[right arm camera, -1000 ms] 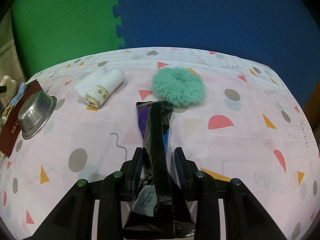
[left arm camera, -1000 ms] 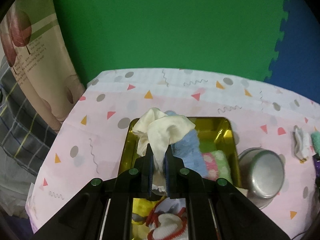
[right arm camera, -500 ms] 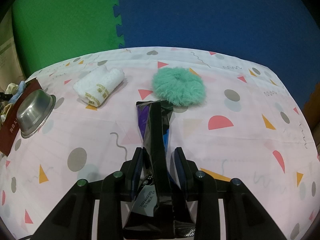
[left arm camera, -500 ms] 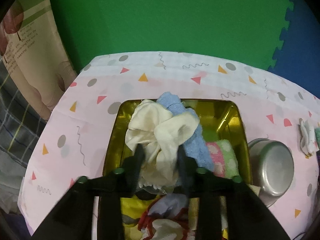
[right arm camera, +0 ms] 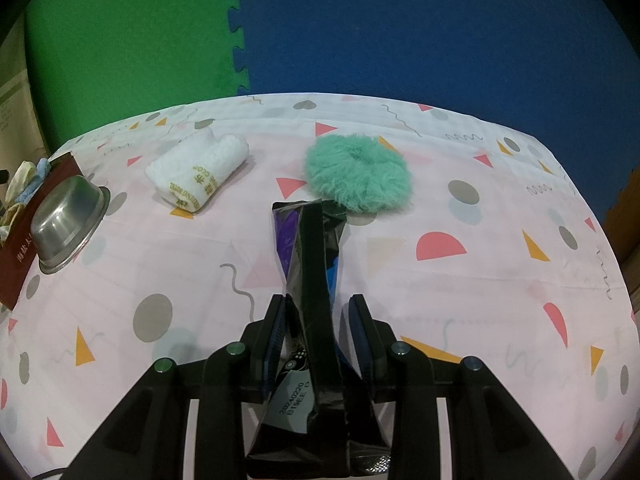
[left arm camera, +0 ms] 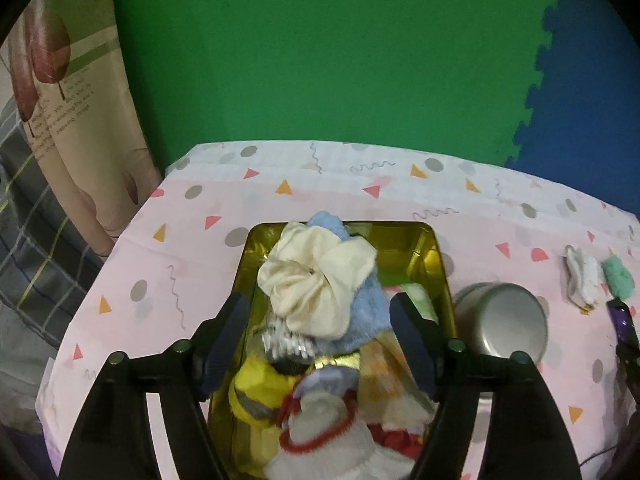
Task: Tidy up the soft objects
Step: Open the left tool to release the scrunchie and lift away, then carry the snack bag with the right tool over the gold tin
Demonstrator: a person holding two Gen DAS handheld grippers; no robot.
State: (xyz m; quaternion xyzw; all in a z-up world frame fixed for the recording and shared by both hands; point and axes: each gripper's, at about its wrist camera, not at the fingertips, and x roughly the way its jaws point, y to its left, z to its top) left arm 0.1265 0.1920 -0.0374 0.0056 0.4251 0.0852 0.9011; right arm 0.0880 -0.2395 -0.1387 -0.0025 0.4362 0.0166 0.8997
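Note:
A gold tin box (left arm camera: pixel 434 264) holds several soft items. A cream scrunchie (left arm camera: pixel 316 280) lies on top of a blue cloth (left arm camera: pixel 368 312) in it, with socks (left arm camera: pixel 332 428) nearer me. My left gripper (left arm camera: pixel 320 320) is open, its fingers on either side of the scrunchie and apart from it. My right gripper (right arm camera: pixel 320 320) is shut on a black and purple packet (right arm camera: pixel 308 280) above the table. A teal furry scrunchie (right arm camera: pixel 358 174) and a rolled white towel (right arm camera: pixel 198 174) lie on the cloth beyond it.
An upturned steel bowl (right arm camera: pixel 66 220) rests against the box's dark red side (right arm camera: pixel 16 268), and it shows right of the tin in the left wrist view (left arm camera: pixel 504 324). The table has a pink patterned cloth (right arm camera: pixel 480 280). Green and blue foam mats stand behind. A curtain hangs at left.
My left gripper has opened and let go of the cream scrunchie, which now lies in the tin box. The gripper has pulled back a little. The right gripper has stayed still.

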